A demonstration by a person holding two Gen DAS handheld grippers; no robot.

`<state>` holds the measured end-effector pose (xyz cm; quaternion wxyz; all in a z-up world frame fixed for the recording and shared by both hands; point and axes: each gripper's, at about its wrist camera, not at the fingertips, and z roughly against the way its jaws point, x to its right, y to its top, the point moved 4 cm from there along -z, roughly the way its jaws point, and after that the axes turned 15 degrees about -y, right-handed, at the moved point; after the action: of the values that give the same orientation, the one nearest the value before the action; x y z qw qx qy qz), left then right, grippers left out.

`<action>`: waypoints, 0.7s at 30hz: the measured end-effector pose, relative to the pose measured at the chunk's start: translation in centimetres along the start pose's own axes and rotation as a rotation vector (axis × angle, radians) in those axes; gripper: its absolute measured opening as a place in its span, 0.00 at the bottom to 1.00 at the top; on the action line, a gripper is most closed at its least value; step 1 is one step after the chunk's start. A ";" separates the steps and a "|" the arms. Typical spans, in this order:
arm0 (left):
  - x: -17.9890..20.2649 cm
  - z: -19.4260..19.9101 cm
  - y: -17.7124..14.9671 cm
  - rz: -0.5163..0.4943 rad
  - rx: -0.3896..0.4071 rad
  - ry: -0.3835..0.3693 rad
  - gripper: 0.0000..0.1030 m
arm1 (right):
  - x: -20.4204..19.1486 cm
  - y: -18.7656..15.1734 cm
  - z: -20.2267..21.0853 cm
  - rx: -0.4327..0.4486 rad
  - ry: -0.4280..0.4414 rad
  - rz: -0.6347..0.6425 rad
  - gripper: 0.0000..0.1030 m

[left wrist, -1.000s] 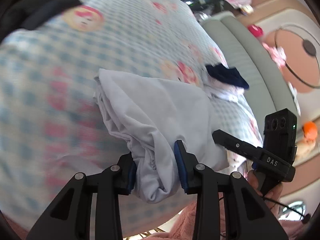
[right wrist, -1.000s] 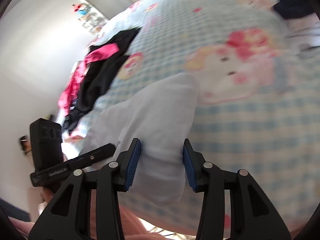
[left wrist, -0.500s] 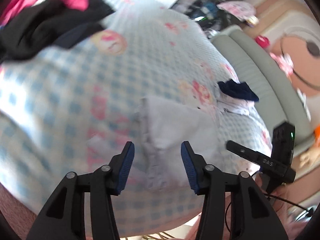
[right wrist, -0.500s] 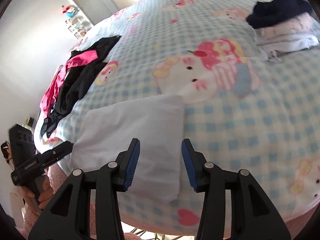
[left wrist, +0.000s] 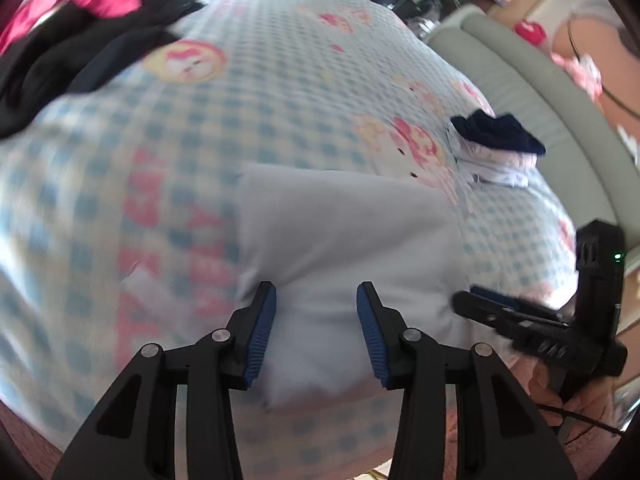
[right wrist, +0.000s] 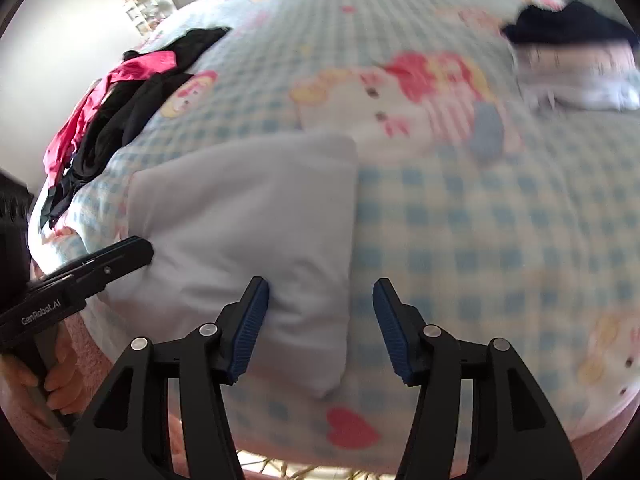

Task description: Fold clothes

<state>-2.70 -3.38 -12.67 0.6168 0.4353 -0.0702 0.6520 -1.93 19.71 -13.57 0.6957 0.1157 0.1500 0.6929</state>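
A pale grey folded garment (left wrist: 340,240) lies flat on the checked bed sheet (left wrist: 240,120). My left gripper (left wrist: 316,316) hovers at its near edge, jaws closing a little, the cloth between the blue pads (left wrist: 262,328) but not pinched. My right gripper (right wrist: 320,304) sits over the garment's (right wrist: 248,216) near right corner, jaws opening, one pad (right wrist: 250,320) against the cloth and the other over bare sheet. Each gripper shows in the other's view: the right one (left wrist: 500,312) by the garment's right edge, the left one (right wrist: 100,264) by its left edge.
A heap of black and pink clothes (left wrist: 80,40) (right wrist: 120,112) lies at the far left of the bed. A folded stack topped by a navy item (left wrist: 496,140) (right wrist: 572,40) sits at the far right. A grey-green padded edge (left wrist: 540,100) runs beyond it.
A second ago both grippers held the garment up, bunched between their pads. It now lies flat and folded on the bed, both have let go, and the jaws stand wider.
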 end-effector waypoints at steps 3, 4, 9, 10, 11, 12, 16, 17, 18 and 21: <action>-0.7 2.0 -0.3 0.042 0.052 -0.061 0.42 | 2.4 0.1 0.9 -0.010 0.052 -0.100 0.53; -0.1 2.7 -0.3 0.019 0.075 -0.076 0.42 | 2.8 0.2 1.5 0.013 0.028 -0.093 0.53; 3.8 2.2 -0.6 -0.110 0.052 -0.115 0.43 | 2.4 -0.1 3.5 0.071 0.046 -0.008 0.53; 3.8 1.3 -0.8 -0.110 0.026 -0.101 0.43 | 1.9 -0.4 3.3 0.065 0.066 0.013 0.53; 3.8 0.4 -1.0 -0.111 0.000 -0.086 0.43 | 1.2 -0.7 3.0 0.051 0.077 0.031 0.53; 3.7 -0.8 -1.2 -0.105 -0.033 -0.059 0.43 | 0.6 -1.0 2.4 0.029 0.085 0.042 0.53; 2.2 -1.3 -1.5 -0.069 -0.057 -0.035 0.38 | 0.2 -2.5 -0.6 -0.053 0.097 0.006 0.53; 1.8 -0.9 -1.5 -0.060 -0.051 -0.032 0.36 | 0.4 -2.7 -0.7 -0.050 0.090 0.004 0.53; 1.5 -0.6 -1.5 -0.052 -0.045 -0.028 0.35 | 0.8 -2.9 -0.6 -0.047 0.086 0.003 0.53; 0.6 0.7 -1.5 0.004 -0.004 -0.074 0.32 | 1.7 -3.2 -0.1 -0.047 0.052 0.007 0.54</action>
<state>-1.00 -3.07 -12.52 0.6134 0.4578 -0.0949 0.6366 1.00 21.34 -14.96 0.6918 0.0818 0.1513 0.7013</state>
